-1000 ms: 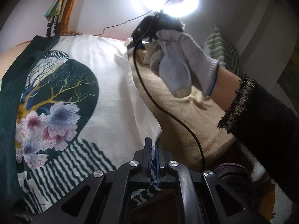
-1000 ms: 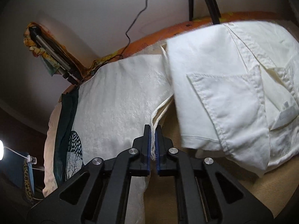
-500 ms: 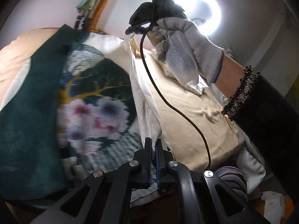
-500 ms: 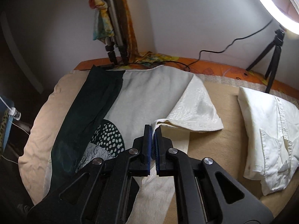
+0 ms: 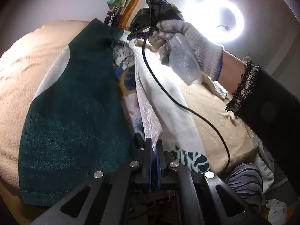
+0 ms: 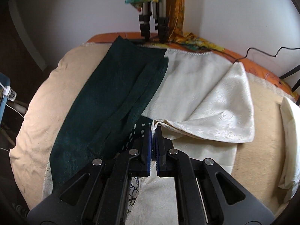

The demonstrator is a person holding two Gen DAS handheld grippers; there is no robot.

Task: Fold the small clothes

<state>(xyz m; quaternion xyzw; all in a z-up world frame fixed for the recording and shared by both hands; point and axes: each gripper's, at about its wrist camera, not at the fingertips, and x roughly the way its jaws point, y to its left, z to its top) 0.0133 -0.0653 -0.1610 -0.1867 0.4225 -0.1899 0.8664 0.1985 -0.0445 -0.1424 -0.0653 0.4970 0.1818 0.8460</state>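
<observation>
A cream garment with a dark green panel and a tree-and-flower print (image 5: 129,86) lies on a beige padded surface (image 5: 24,63). My left gripper (image 5: 154,146) is shut on the cream fabric's lower edge (image 5: 150,123), lifted into a ridge. My right gripper (image 6: 153,131) is shut on the cream garment's upper edge (image 6: 168,126); it also shows in the left wrist view (image 5: 138,35), held by a gloved hand (image 5: 187,45). The cream half (image 6: 215,108) is folded over toward the green panel (image 6: 120,97).
A ring light (image 5: 223,20) shines at the back right. Tripod legs (image 6: 151,18) with a coloured cloth stand behind the surface. A folded white garment (image 6: 290,140) lies at the right edge. A black cable (image 5: 187,108) trails from the right gripper.
Both grippers carried the cream edge leftward over the printed front. The fold has advanced, hiding most of the print; the green panel now fills more of both views.
</observation>
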